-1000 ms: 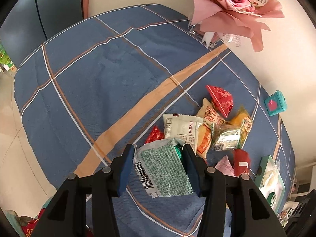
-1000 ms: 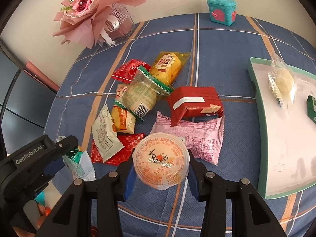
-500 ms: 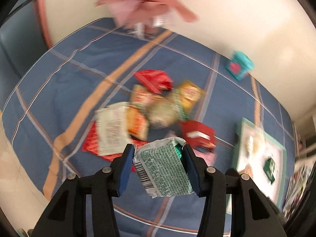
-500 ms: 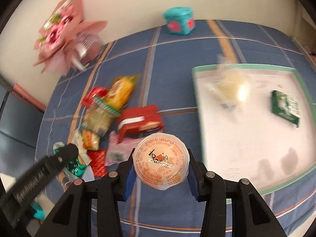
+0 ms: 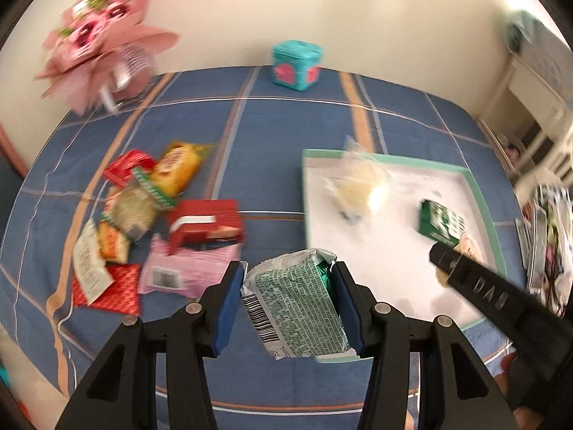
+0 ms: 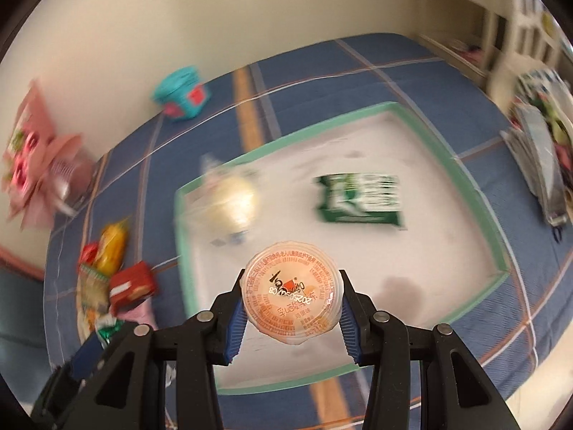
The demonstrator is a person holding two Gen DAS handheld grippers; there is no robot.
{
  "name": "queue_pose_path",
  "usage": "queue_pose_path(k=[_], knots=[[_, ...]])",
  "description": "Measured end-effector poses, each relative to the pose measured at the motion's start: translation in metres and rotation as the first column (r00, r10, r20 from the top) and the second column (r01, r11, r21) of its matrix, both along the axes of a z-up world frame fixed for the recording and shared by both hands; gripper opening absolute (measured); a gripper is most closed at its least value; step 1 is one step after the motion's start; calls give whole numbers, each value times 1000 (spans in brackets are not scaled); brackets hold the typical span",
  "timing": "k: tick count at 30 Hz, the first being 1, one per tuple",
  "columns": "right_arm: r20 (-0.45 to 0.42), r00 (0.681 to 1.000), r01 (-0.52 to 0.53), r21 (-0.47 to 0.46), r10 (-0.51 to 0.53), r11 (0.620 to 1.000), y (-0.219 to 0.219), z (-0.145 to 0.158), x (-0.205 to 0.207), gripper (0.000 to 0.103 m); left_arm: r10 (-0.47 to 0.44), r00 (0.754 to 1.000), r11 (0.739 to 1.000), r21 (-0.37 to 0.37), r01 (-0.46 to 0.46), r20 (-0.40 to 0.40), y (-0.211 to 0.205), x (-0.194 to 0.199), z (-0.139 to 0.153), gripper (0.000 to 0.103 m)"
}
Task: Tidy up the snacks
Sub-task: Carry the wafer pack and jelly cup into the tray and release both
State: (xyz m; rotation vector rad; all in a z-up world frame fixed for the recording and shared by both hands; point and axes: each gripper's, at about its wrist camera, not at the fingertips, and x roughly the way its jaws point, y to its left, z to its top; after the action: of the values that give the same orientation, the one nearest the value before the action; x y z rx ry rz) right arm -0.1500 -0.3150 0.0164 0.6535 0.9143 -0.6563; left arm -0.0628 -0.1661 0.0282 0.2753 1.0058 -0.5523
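Left wrist view: left gripper (image 5: pixel 290 306), jaws partly closed, blue pads clamped on a green-printed foil snack packet (image 5: pixel 299 313), held above the near-left corner of the green-rimmed white tray (image 5: pixel 481 208). Tray contents: one clear-wrapped pale bun (image 5: pixel 358 186), one dark green packet (image 5: pixel 440 223). Left of tray, on the blue plaid cloth (image 5: pixel 272 125): snack pile (image 5: pixel 161 215) of red, yellow, pink and white wrappers. Teal box (image 5: pixel 296 65) by the wall; pink bouquet (image 5: pixel 100 43) far left.

Right wrist view: right gripper (image 6: pixel 292 317), jaws narrowly set, gripping a round orange jelly cup (image 6: pixel 290 294) over the tray's near half.
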Motion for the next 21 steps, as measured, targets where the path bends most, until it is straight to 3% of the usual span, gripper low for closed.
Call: queue_pose_path(k=[6, 21], knots=[[-9, 996, 84, 9, -84, 996, -26, -3, -20, 48, -83, 996, 996, 17, 82, 34, -29, -11, -7, 52], [-98, 991, 89, 33, -86, 995, -42, -40, -9, 48, -204, 979, 976, 78, 203, 3, -76, -12, -45, 52]])
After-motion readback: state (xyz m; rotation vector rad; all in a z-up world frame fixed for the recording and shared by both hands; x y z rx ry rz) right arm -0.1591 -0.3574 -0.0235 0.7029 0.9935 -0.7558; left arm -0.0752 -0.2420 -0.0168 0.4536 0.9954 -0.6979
